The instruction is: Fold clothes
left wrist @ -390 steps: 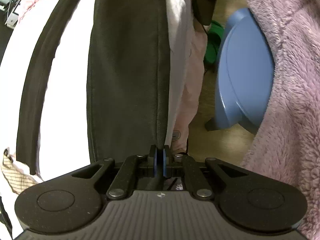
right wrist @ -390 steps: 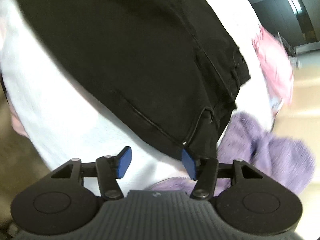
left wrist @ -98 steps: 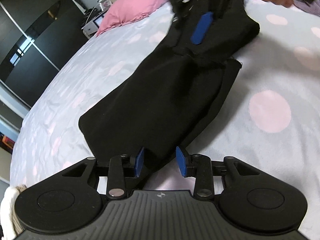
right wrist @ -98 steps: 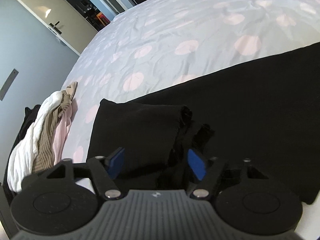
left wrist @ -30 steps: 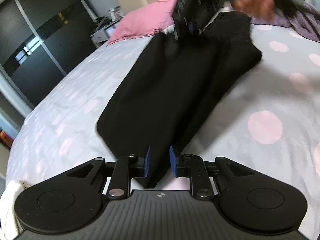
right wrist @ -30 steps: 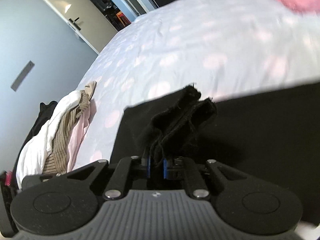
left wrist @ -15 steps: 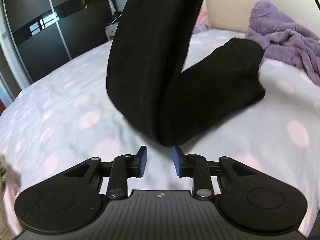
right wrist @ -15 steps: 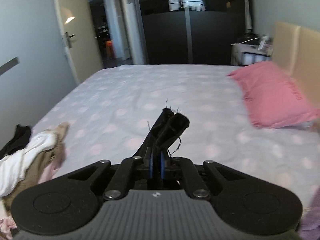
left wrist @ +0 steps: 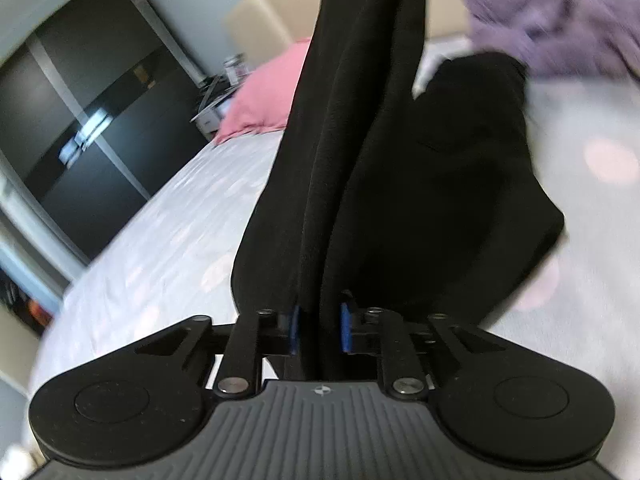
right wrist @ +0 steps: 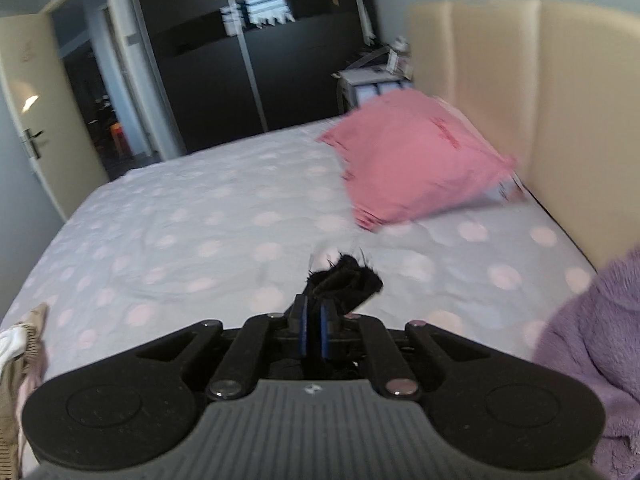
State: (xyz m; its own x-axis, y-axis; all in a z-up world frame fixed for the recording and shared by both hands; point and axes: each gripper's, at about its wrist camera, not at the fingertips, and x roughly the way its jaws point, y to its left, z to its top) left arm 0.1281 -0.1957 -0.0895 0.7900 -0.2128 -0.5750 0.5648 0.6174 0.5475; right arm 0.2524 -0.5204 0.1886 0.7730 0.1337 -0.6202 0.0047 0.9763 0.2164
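The black trousers (left wrist: 360,140) hang stretched upward out of frame in the left wrist view, with their lower part resting on the bed (left wrist: 168,232). My left gripper (left wrist: 320,330) has its blue pads on either side of a fold of the trousers and is closed on it. In the right wrist view my right gripper (right wrist: 314,330) is shut on the frayed end of the black trousers (right wrist: 344,278), held up above the bed (right wrist: 180,240).
A pink pillow (right wrist: 420,156) lies at the head of the bed by the beige headboard (right wrist: 540,92). A purple fleece garment (right wrist: 592,360) lies at the right, also seen in the left wrist view (left wrist: 560,20). A clothes pile (right wrist: 16,360) sits at the left edge. Dark wardrobe doors (right wrist: 248,64) stand behind.
My right gripper has lifted the trouser end higher and swung toward the headboard. My left gripper, open half a second ago, now has the hanging fold between its pads.
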